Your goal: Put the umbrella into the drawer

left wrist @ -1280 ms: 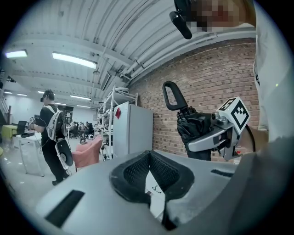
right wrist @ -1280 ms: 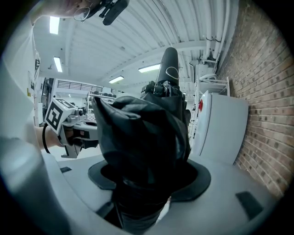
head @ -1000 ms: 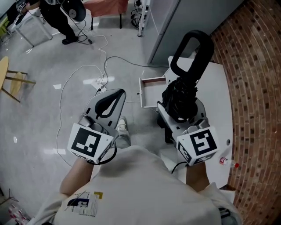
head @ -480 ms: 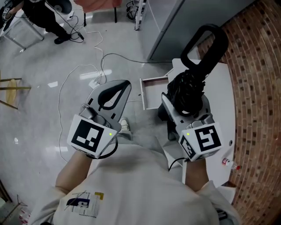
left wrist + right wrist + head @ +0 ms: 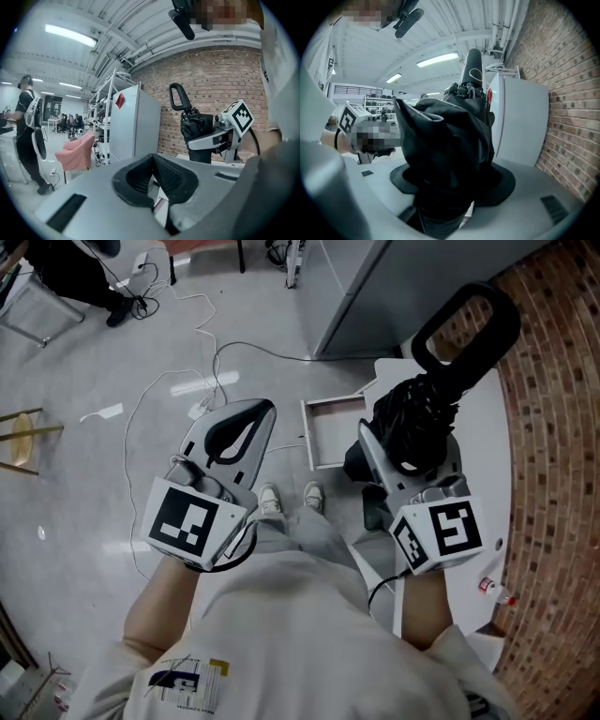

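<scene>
My right gripper (image 5: 409, 452) is shut on a folded black umbrella (image 5: 419, 424), whose loop handle (image 5: 466, 327) points away from me. In the right gripper view the bundled umbrella (image 5: 449, 140) fills the space between the jaws of the right gripper (image 5: 450, 199). An open white drawer (image 5: 330, 432) sticks out from the white table (image 5: 489, 465), just left of the umbrella. My left gripper (image 5: 263, 412) hovers over the floor left of the drawer, jaws shut and empty. In its own view the left gripper (image 5: 153, 161) holds nothing and the umbrella (image 5: 197, 133) shows to the right.
A grey cabinet (image 5: 375, 282) stands behind the drawer and a brick wall (image 5: 553, 418) runs along the right. Cables (image 5: 214, 362) lie on the floor. A small bottle (image 5: 492, 586) sits near the table's edge. A person (image 5: 27, 126) stands far off.
Both grippers have moved forward toward the drawer and table, and the umbrella has come along in the right one. Both of my shoes now show below the drawer.
</scene>
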A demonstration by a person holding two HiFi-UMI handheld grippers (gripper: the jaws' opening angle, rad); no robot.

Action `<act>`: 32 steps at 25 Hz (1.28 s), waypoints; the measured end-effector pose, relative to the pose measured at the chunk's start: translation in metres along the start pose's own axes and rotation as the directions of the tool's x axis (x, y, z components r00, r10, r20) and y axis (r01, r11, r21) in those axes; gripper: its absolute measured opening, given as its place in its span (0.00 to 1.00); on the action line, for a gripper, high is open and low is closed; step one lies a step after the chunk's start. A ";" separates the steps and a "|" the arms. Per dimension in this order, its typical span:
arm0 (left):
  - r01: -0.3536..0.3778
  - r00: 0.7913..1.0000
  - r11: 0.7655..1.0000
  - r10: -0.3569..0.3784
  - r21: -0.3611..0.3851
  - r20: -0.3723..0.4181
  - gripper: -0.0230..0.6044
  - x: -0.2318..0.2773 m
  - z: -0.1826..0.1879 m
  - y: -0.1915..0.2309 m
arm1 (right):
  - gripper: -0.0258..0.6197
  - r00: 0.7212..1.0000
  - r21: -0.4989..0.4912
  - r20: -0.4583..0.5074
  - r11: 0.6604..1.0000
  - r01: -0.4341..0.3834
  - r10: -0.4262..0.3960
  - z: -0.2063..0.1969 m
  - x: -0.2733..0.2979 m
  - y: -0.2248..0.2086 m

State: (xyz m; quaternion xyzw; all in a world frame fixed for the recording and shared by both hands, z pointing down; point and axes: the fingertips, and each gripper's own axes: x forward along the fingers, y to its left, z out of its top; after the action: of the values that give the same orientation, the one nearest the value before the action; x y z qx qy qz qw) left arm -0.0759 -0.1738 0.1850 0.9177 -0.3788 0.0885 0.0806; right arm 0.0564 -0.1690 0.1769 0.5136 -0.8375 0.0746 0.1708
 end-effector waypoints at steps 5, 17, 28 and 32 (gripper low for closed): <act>-0.027 0.999 0.999 0.026 -0.041 -0.031 0.05 0.024 -0.015 0.012 | 0.48 1.000 -0.007 -0.024 1.000 0.012 -0.012 -0.020 0.034 -0.019; -0.100 0.991 0.990 0.091 -0.098 -0.097 0.05 0.099 -0.078 0.049 | 0.48 0.995 0.023 -0.103 1.000 0.013 -0.010 -0.101 0.122 -0.057; -0.171 0.977 0.967 0.143 -0.187 -0.155 0.05 0.164 -0.171 0.091 | 0.48 0.979 0.016 -0.204 1.000 0.001 0.003 -0.209 0.203 -0.076; -0.182 0.972 0.960 0.143 -0.211 -0.188 0.05 0.182 -0.211 0.100 | 0.48 0.968 0.023 -0.251 1.000 0.011 -0.005 -0.258 0.228 -0.079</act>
State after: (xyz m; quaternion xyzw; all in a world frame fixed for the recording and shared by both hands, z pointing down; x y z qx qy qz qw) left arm -0.0410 -0.3225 0.4388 0.8573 -0.4523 0.1292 0.2092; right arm 0.0863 -0.3181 0.4957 0.5053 -0.8062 0.1486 0.2693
